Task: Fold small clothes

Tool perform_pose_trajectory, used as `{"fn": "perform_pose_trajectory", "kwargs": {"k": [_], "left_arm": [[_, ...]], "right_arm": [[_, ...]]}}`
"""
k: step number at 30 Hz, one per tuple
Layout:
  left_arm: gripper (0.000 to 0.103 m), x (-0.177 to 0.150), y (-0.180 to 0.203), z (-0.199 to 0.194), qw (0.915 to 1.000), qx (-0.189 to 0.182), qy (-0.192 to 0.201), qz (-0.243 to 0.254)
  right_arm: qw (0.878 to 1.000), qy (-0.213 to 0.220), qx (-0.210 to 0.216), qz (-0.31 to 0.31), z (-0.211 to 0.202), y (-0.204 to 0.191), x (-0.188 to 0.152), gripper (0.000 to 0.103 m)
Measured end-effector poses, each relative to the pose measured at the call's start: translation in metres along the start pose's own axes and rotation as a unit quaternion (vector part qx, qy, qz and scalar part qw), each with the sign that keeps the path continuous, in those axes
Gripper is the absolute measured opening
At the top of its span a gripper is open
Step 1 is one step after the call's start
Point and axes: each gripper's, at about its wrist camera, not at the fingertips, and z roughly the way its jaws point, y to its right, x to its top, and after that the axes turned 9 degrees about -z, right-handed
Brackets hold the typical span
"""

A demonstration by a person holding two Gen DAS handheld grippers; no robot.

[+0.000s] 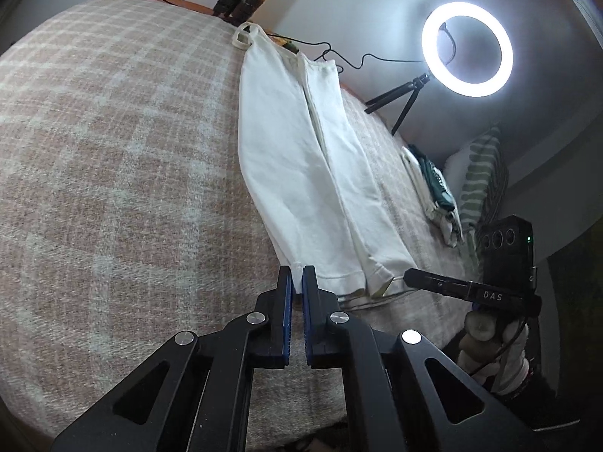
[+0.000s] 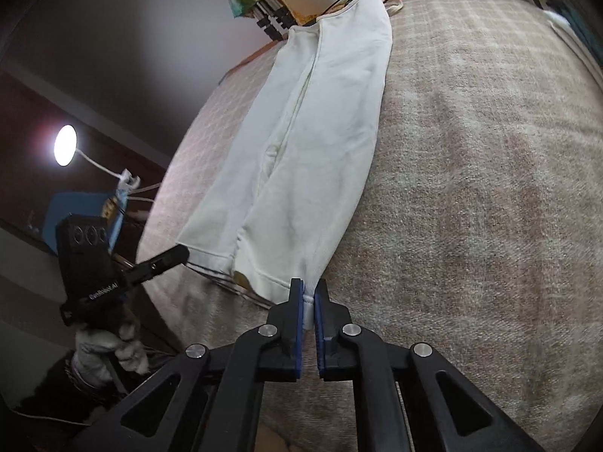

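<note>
Nearest the left wrist lens, the left gripper [image 1: 297, 282] is clenched on the near left corner of the white garment [image 1: 301, 173], its blue pads pinching the hem. In the right wrist view the right gripper [image 2: 309, 301] is likewise clamped on cloth, a bunched bit of the same hem showing between its pads at the near right corner.

That garment, which looks like a small pair of white trousers or leggings, lies stretched lengthwise on the checked blanket [image 1: 113, 150] that covers the bed, its two legs side by side and its far end close to the blanket's far edge. A stack of already folded clothes [image 1: 433, 188] sits off to the right beside a striped pillow [image 1: 482, 177], and a ring light [image 1: 467, 49] on a small tripod stands beyond it.

My guess is that the near hem is about to be carried toward the far end to make a fold. Several things could spoil that. Each grip takes only a thin edge of hem, so a quick lift could pull the cloth free. Uneven travel of the two hands would skew the fold. Dragging low over the rough blanket could wrinkle the lower layer or shift the far end off the edge.
</note>
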Motion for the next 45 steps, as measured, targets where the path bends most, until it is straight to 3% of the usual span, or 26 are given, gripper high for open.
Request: {"fn": "perform_pose_trajectory", "kwargs": {"k": [6, 15, 29, 39, 45], "left_arm": [[0.003, 0.015, 0.008, -0.01, 0.9992, -0.034, 0.013, -0.014], [0.003, 0.053, 0.023, -0.012, 0.998, -0.046, 0.042, -0.014], [0.003, 0.128, 0.02, 0.032, 0.9976, -0.012, 0.064, -0.023], [0.003, 0.146, 0.009, 0.062, 0.9975, 0.024, 0.059, -0.03], [0.003, 0.148, 0.012, 0.069, 0.997, 0.049, 0.06, -0.005]], "right_arm": [[0.999, 0.036, 0.024, 0.014, -0.017, 0.002, 0.009, 0.003], [0.997, 0.071, 0.032, 0.028, -0.027, -0.001, 0.037, 0.003], [0.994, 0.079, 0.007, 0.079, 0.004, 0.033, 0.111, 0.003], [0.991, 0.067, 0.004, 0.112, 0.028, 0.054, 0.133, 0.003], [0.99, 0.061, 0.002, 0.124, 0.033, 0.063, 0.134, 0.004]]}}
